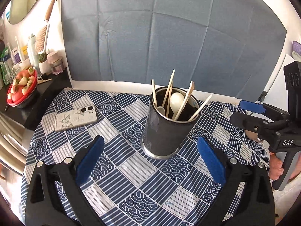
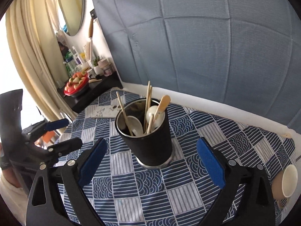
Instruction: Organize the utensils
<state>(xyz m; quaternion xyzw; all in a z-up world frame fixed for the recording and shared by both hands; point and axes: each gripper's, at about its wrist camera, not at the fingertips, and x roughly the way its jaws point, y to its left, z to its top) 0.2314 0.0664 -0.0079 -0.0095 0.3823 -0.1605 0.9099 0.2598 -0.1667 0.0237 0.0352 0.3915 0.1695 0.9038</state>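
Observation:
A black utensil cup [image 1: 165, 130] stands upright on the blue patterned tablecloth [image 1: 131, 179]; it also shows in the right wrist view [image 2: 150, 143]. It holds several wooden chopsticks [image 1: 170, 88], white spoons [image 1: 175, 100] and a flat wooden stick [image 2: 163, 103]. My left gripper [image 1: 150, 146] is open and empty, just short of the cup. My right gripper [image 2: 151, 150] is open and empty, its jaws on either side of the cup's base but apart from it. The right gripper also shows at the right edge of the left wrist view [image 1: 242, 111].
A phone [image 1: 76, 118] lies on the cloth left of the cup. A beige cup [image 2: 286, 182] lies on its side at the table's right edge. A black shelf [image 1: 28, 98] at far left holds a red fruit bowl [image 1: 20, 89] and bottles. A blue cloth backdrop [image 1: 169, 33] hangs behind.

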